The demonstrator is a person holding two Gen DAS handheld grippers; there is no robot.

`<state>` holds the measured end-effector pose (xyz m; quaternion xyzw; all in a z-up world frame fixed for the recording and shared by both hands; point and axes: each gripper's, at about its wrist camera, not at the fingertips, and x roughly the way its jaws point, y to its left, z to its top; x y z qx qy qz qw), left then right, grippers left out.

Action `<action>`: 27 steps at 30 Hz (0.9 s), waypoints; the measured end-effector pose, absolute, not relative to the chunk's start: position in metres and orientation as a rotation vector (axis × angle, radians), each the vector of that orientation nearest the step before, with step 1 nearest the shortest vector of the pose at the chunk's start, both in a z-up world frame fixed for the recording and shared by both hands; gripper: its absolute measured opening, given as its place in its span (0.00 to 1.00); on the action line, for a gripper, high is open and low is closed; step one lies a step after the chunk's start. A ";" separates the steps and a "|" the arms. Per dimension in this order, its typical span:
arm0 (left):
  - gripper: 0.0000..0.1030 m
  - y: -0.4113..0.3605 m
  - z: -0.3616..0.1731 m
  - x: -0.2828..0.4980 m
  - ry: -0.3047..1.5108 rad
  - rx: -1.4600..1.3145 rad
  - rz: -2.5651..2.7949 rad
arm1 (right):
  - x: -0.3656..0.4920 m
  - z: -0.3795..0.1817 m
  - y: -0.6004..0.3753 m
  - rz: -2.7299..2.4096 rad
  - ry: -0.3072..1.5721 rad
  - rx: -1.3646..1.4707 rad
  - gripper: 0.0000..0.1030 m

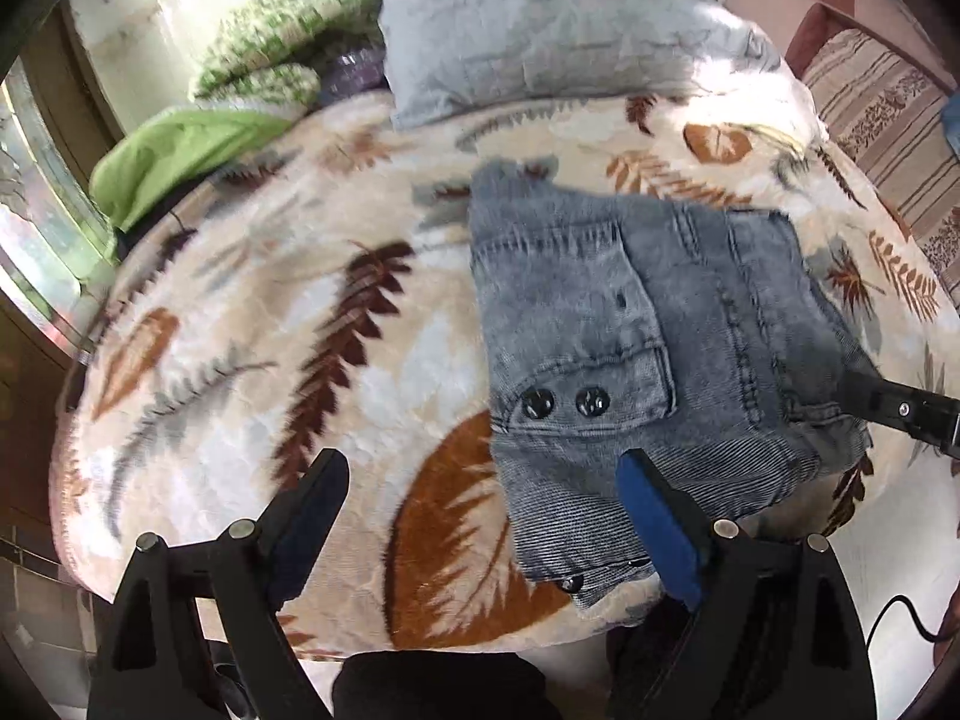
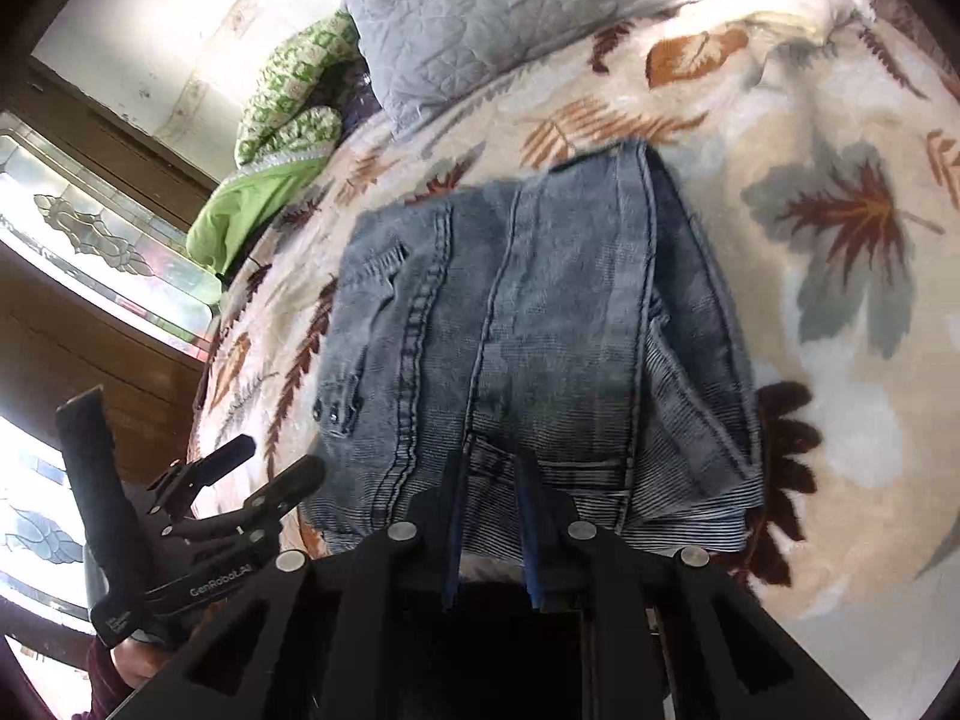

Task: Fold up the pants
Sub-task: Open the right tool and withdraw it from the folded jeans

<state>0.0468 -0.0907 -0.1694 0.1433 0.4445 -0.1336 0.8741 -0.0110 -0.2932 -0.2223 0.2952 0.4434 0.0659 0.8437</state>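
Grey-blue denim pants (image 1: 600,330) lie folded into a compact rectangle on a leaf-patterned blanket (image 1: 270,330), pocket buttons facing up. My left gripper (image 1: 480,468) hovers open over the blanket at their near left corner, with nothing between its blue pads. In the right wrist view the same pants (image 2: 528,312) fill the middle. My right gripper (image 2: 493,468) is shut at their near edge, with a narrow strip of denim between its pads. The right gripper (image 1: 855,375) also shows at the pants' right side. The left gripper (image 2: 276,459) stands apart from the pants on the left.
A grey quilted pillow (image 1: 540,18) lies behind the pants, with green cloths (image 1: 180,150) to its left. A striped sofa (image 1: 888,108) stands at the right. A patterned glass window (image 2: 90,228) in a wooden frame is on the left. The bed's edge runs just below the grippers.
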 end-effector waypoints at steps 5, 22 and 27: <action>0.89 -0.080 -0.126 0.034 0.800 0.280 -0.223 | -0.027 -0.183 -0.294 0.101 0.845 0.525 0.18; 0.89 -0.059 -0.071 0.019 0.668 0.219 -0.165 | -0.042 -0.132 -0.277 0.108 0.721 0.417 0.20; 0.89 -0.060 -0.072 0.020 0.667 0.219 -0.157 | -0.042 -0.136 -0.281 0.108 0.731 0.430 0.20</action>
